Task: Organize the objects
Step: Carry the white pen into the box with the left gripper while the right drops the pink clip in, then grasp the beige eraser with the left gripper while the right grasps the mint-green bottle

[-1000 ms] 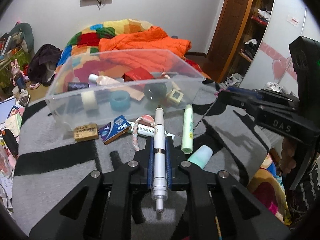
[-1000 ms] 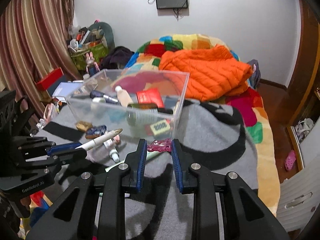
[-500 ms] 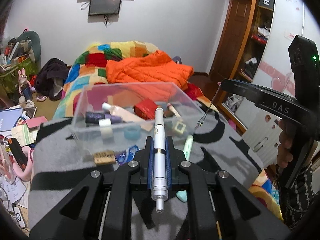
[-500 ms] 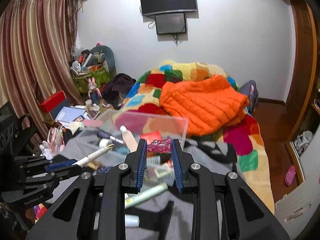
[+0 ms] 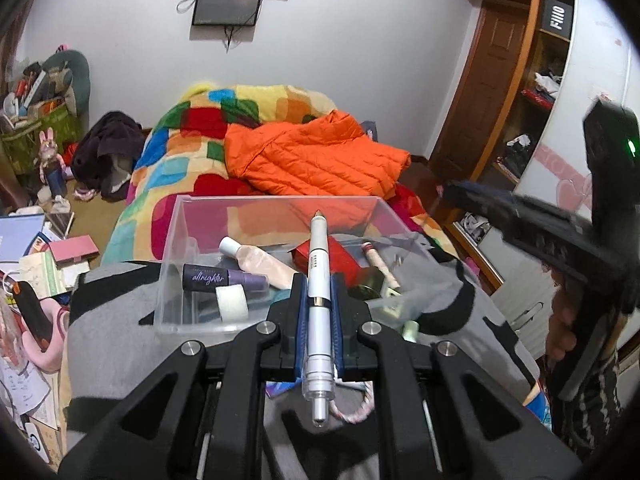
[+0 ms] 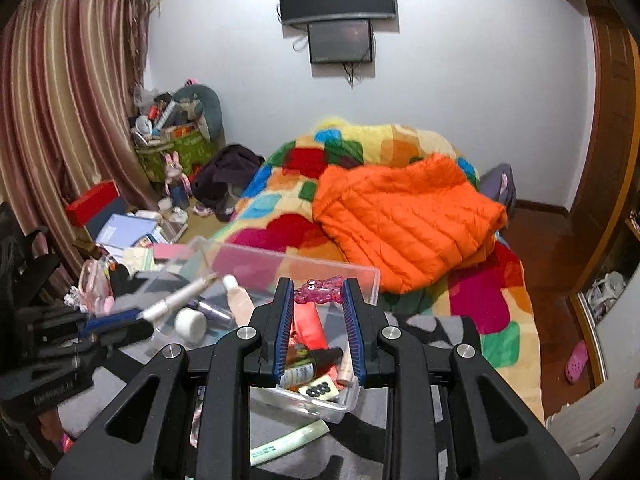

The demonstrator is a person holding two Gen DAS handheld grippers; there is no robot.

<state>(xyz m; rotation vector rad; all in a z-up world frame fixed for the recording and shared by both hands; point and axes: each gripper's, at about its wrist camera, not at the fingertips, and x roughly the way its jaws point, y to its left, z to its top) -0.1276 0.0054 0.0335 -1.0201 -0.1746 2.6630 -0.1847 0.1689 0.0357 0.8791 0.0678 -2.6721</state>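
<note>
My left gripper [image 5: 318, 282] is shut on a white pen-like tube [image 5: 319, 240] that lies along its fingers, tip pointing forward over the clear plastic bin [image 5: 176, 240]. My right gripper [image 6: 318, 285] is shut on a small pink translucent figure [image 6: 320, 295], held above the same bin [image 6: 370, 280]. In the bin lie a purple bottle [image 5: 216, 278], a white tape roll [image 5: 232, 300], a peach tube [image 5: 258, 260] and a red box [image 5: 344, 258]. Each gripper shows blurred in the other's view: the left gripper [image 6: 104, 330] at left, the right gripper [image 5: 536, 228] at right.
The bin stands on a grey and black blanket [image 5: 112, 344]. A pale green tube [image 6: 290, 442] lies on the blanket in front of the bin. Behind are a patchwork bedspread [image 6: 360, 152] with an orange jacket [image 6: 404, 216]. Clutter covers the floor at left [image 5: 36, 264].
Both grippers have risen and moved forward, so the bin now sits lower and closer under them. The loose things on the blanket have dropped out of view. Both grips are unchanged.
</note>
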